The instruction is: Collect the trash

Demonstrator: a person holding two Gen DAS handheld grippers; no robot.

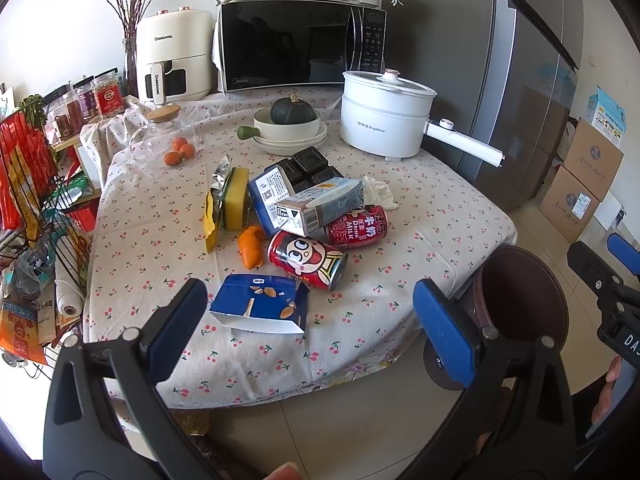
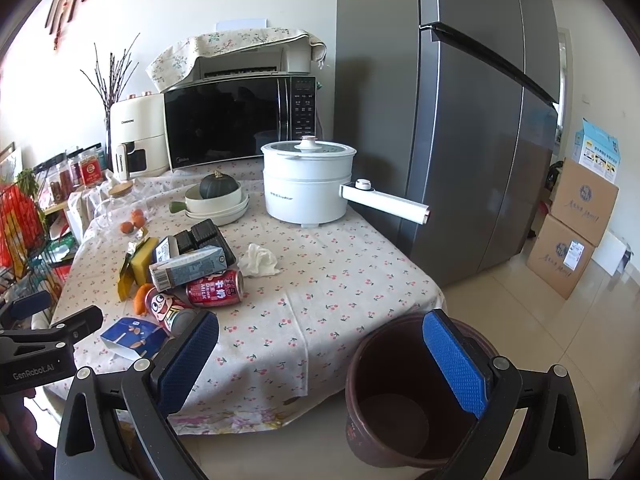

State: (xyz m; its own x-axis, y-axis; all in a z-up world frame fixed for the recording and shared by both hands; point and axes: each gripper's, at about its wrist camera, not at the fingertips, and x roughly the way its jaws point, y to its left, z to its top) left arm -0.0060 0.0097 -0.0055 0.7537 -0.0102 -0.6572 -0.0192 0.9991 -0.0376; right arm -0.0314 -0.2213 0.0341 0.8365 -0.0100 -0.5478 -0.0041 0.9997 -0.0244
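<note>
Blue-padded left claw (image 1: 308, 320) hangs spread just short of a blue box (image 1: 262, 307) on the table (image 1: 420, 208); it should straddle the box before closing. Right claw (image 2: 320, 364), also spread, waits by the brown bin (image 2: 400, 412) on the floor.

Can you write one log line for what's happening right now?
left gripper: open, empty | right gripper: open, empty | trash pile: on table | bin: on floor, empty
</note>
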